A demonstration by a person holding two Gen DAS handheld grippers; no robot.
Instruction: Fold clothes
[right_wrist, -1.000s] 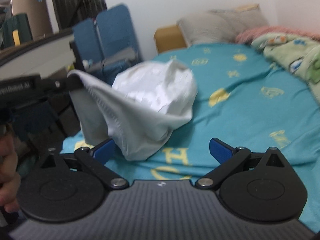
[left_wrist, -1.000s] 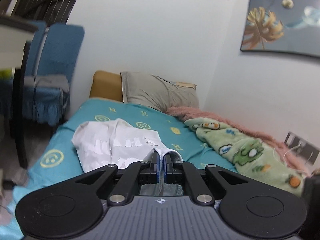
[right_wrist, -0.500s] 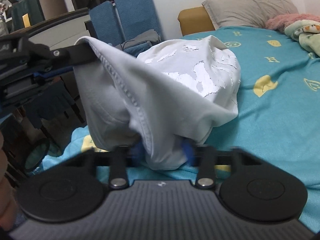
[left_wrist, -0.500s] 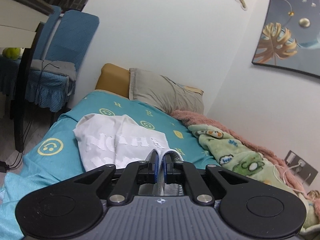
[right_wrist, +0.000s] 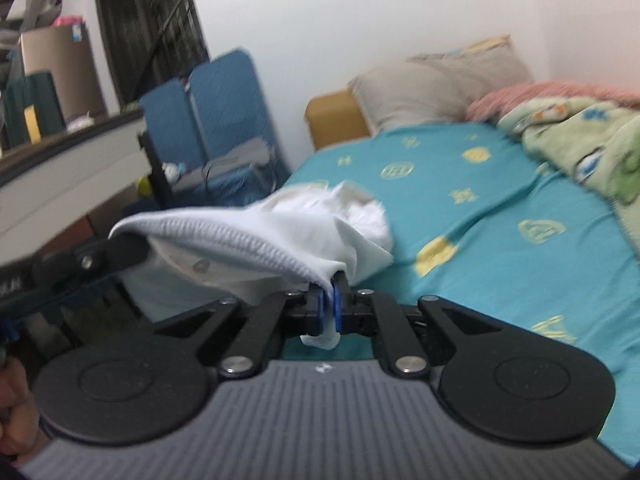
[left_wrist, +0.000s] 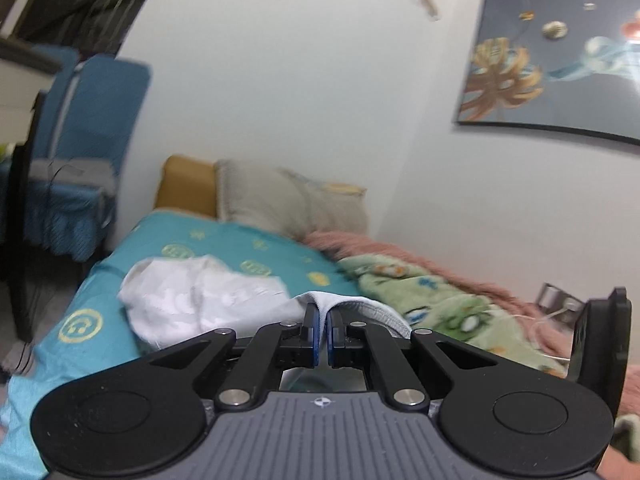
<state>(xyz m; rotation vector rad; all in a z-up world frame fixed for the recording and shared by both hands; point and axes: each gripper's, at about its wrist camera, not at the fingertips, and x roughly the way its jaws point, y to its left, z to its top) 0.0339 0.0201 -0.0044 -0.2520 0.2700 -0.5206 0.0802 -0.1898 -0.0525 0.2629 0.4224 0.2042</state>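
Note:
A white T-shirt (left_wrist: pixel 200 300) with a pale print lies bunched on the teal bed sheet (left_wrist: pixel 224 244), its near edge lifted off the bed. My left gripper (left_wrist: pixel 321 320) is shut on the shirt's ribbed hem. My right gripper (right_wrist: pixel 329 292) is shut on the same hem of the shirt (right_wrist: pixel 248 236), which stretches leftward to the left gripper's fingers (right_wrist: pixel 124 248). The hem hangs taut between the two grippers, above the bed's near left corner.
A green cartoon blanket (left_wrist: pixel 436 300) and a pink blanket (left_wrist: pixel 400 248) lie along the wall side. A grey pillow (left_wrist: pixel 288 204) and a mustard cushion (left_wrist: pixel 184 184) sit at the head. A blue chair (right_wrist: pixel 216 120) and a desk (right_wrist: pixel 72 168) stand left of the bed.
My right gripper has closed on the shirt's hem; it was open a second ago. Both grippers have drawn the hem taut and lifted it, and the shirt has bunched up more.

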